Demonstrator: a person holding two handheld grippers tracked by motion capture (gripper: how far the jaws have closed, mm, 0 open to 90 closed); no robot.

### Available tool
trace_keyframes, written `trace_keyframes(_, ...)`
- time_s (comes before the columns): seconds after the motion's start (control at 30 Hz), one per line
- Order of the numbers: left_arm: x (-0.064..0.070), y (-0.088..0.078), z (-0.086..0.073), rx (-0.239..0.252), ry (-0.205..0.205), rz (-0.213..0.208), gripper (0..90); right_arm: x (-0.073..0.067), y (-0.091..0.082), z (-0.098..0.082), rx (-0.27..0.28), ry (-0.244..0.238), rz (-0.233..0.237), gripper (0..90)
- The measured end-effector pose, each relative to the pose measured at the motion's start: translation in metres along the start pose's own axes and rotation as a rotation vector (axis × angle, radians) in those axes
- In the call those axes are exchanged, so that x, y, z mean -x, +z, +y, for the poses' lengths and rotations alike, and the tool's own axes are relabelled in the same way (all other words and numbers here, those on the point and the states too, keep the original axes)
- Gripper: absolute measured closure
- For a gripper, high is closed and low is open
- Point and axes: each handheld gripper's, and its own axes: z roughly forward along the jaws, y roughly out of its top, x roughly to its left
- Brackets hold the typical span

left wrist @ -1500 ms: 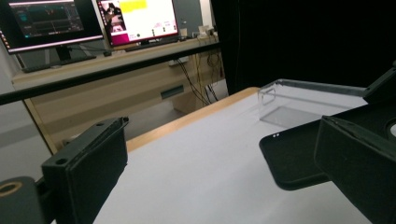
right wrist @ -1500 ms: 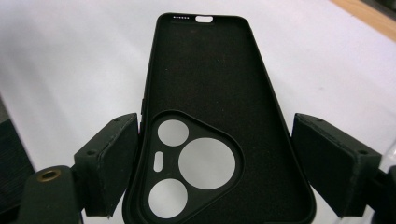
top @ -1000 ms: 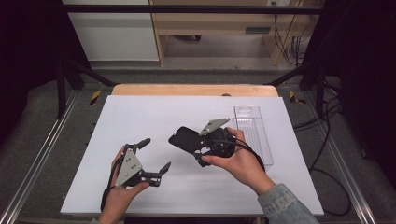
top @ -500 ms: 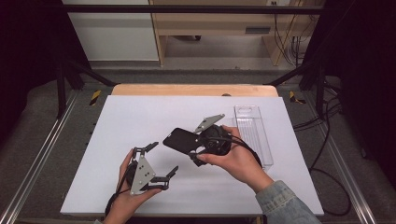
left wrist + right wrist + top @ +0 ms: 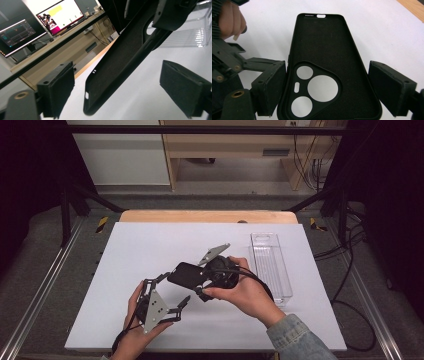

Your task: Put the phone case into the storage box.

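A black phone case hangs tilted above the white table, with my right gripper shut on its camera-cutout end. In the right gripper view the case runs away from the camera, inner side up, both pads at its long edges. My left gripper reaches up from the lower left. Its jaws have just been closing and now straddle the case's free end; light shows between each pad and the case, so it is open.
A clear plastic tray lies lengthwise at the table's right side, just behind my right hand. The wooden table edge runs along the back. A monitor glows far off.
My left gripper has swung up and to the right, bringing its jaws around the case's free end. My right hand has carried the case slightly left and up.
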Motion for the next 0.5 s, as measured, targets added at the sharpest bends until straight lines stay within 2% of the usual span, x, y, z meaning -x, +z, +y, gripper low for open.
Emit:
trace_keyframes(0.1, 0.003, 0.001, -0.001, -0.016, 0.042, -0.003, 17.3, -0.003, 0.002, 0.002, -0.003, -0.01, 0.008, 17.0)
trace_keyframes(0.17, 0.004, 0.002, -0.001, -0.018, 0.05, -0.002, 19.4, -0.004, 0.003, 0.003, -0.003, -0.014, 0.01, 17.1)
trace_keyframes(0.33, 0.007, 0.003, -0.002, -0.04, 0.099, -0.001, 25.0, -0.008, 0.005, 0.005, -0.006, -0.017, 0.019, 17.1)
trace_keyframes(0.5, 0.011, 0.005, -0.005, -0.067, 0.158, 0.004, 35.0, -0.012, 0.007, 0.007, -0.003, -0.028, 0.031, 17.1)
